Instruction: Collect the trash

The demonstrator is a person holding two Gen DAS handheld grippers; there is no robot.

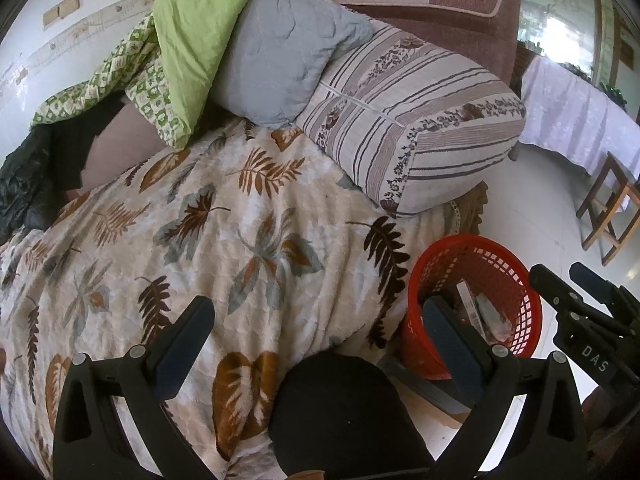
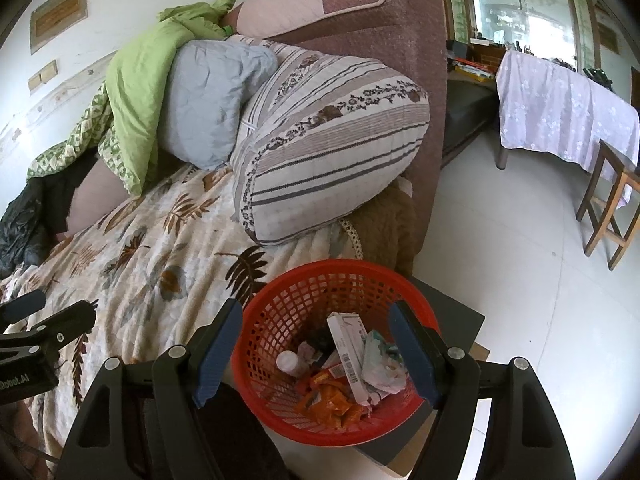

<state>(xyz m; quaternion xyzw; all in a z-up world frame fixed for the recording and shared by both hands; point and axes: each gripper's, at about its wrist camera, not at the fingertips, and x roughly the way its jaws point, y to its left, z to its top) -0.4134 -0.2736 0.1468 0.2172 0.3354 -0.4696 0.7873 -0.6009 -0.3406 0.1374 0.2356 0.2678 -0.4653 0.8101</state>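
A red mesh basket (image 2: 280, 308) stands on the floor beside the bed and holds trash: a white carton (image 2: 347, 350), a small white bottle (image 2: 289, 361), orange wrappers (image 2: 330, 398) and a crumpled packet (image 2: 382, 362). My right gripper (image 2: 316, 354) is open and empty, right above the basket. My left gripper (image 1: 316, 336) is open and empty over the leaf-patterned blanket (image 1: 208, 232), with the basket (image 1: 516, 276) to its right. The right gripper also shows at the left wrist view's right edge (image 1: 576, 292). The left gripper shows at the right wrist view's left edge (image 2: 44, 316).
A striped pillow (image 2: 332, 144), a grey pillow (image 2: 216, 100) and green bedding (image 2: 140, 80) pile at the bed's head against a brown headboard (image 2: 400, 12). A dark garment (image 1: 28, 184) lies at the left. A cloth-covered table (image 2: 560, 108) and wooden stool (image 2: 612, 208) stand on the white floor.
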